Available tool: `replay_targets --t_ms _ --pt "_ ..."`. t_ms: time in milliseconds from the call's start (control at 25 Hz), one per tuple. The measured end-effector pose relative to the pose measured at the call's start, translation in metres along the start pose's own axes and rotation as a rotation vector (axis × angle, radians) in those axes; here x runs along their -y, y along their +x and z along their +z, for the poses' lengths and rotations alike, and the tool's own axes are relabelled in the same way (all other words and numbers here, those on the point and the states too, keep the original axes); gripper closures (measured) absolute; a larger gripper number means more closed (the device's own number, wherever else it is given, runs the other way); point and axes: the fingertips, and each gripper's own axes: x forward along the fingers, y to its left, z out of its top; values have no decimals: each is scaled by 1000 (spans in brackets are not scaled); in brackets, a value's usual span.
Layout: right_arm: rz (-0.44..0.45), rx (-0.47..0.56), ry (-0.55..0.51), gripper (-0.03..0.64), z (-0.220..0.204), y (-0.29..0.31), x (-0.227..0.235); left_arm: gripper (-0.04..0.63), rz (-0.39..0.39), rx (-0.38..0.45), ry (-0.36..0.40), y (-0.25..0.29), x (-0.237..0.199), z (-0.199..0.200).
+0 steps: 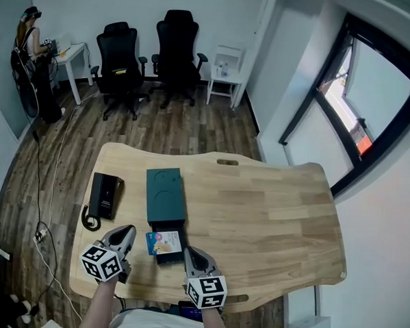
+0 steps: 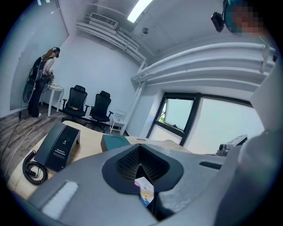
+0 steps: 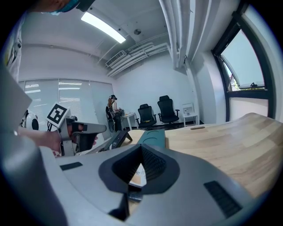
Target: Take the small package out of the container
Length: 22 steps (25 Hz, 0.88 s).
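Up close, we have both grippers at the container.

Nearest us, our forearms are cut off by the frame edge. The left gripper (image 1: pixel 131 231) has its jaws drawn together on the left edge of the small package (image 1: pixel 163 241), which sits over the black container (image 1: pixel 167 257) and hides most of its inside. The right gripper (image 1: pixel 189 252) pinches the container's near right rim, though that contact is hard to make out. We count two grippers, one glossy printed package and one container. Beyond them are one matte dark green box (image 1: pixel 164 188) and one black desk phone (image 1: pixel 106 194) with a coiled cord, all on the pale wooden table (image 1: pixel 271 204). Farther off are two black office chairs (image 1: pixel 118 56).
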Motion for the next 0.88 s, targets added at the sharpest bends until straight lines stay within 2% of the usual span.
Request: replay_targets --t_ms 440,880 --pt "35 2 8 614 -1 18 8 594 53 -9 14 9 -10 0" --pt "48 -38 13 614 -14 22 16 594 74 -46 -14 17 -12 -25"
